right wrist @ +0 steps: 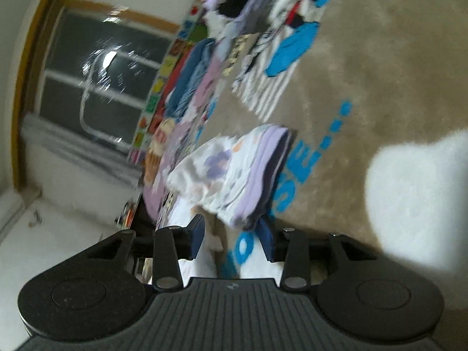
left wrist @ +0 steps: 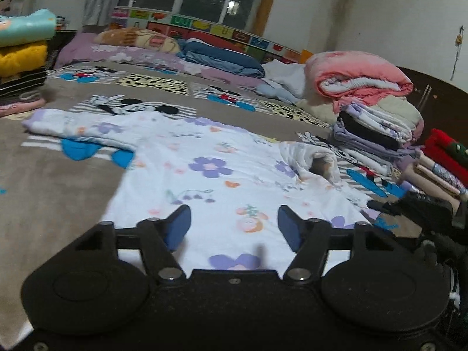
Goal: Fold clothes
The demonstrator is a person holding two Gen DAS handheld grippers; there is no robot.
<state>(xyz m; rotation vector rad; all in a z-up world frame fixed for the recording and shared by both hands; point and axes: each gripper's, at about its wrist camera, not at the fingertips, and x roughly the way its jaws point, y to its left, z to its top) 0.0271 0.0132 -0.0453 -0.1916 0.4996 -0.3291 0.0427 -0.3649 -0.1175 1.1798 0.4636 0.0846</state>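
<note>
Your left tongs [left wrist: 234, 228] stand well apart with nothing between the blue pads [left wrist: 177, 228]; they hang just above the near hem of the floral top [left wrist: 204, 169], touching no cloth. The top, white with purple flowers, lies spread flat on the bed's brown cartoon-print blanket [left wrist: 58, 181]. One long sleeve [left wrist: 73, 127] stretches out to the left, and the other sleeve [left wrist: 313, 158] is bunched up on the right with its cuff gaping.

Your right tongs [right wrist: 232, 237] are rolled hard onto their side, so the room looks tipped in that view. Their jaws are partly parted, and a purple-trimmed cuff [right wrist: 234, 172] of the same top sits just beyond the tips. The picture is blurred, but the pads do not appear to press on it, and the gap between them shows the blanket [right wrist: 365, 73] and pale cloth below.

To the right of the top, beside the crumpled sleeve, stands a stack of folded clothes [left wrist: 377, 128], with a rolled pink quilt [left wrist: 356, 76] behind it.
</note>
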